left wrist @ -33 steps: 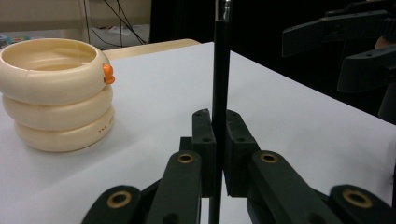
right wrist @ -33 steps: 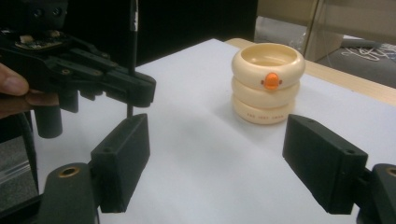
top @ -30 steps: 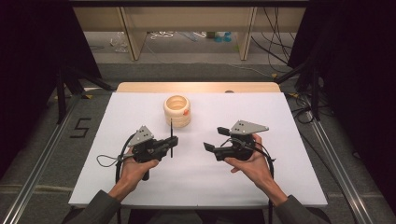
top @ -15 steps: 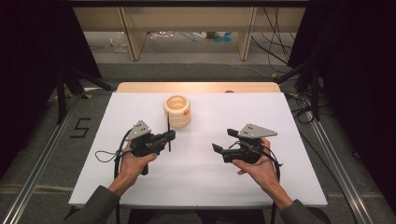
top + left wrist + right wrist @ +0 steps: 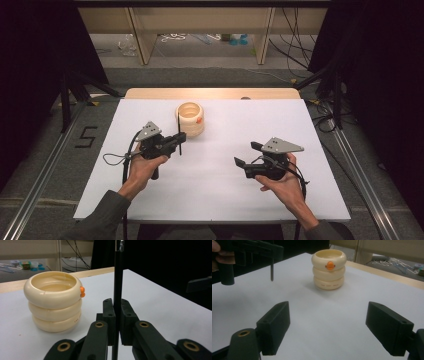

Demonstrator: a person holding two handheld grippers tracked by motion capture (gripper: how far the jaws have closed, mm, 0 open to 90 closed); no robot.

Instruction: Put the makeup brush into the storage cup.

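The left tongs (image 5: 172, 141) are clamping a thin black pen (image 5: 117, 287), and the pen is standing upright, its long axis running straight up and down through the closed jaws with one end poking above them and the other hanging below, clear of the white bench (image 5: 220, 200). The cream ring-shaped cup (image 5: 190, 119) is sitting just beyond these tongs and a little to the side of the pen, near but not touching (in the left gripper view it is standing left of the pen, its open mouth facing up). So the left tongs are the nearer ones by a good way. The right tongs (image 5: 246, 156) are holding nothing, jaws spread wide, and the cup is lying well ahead of them across bare bench. Judging by this, the pen is probably heading for the cup's mouth: up, over the rim, then down.
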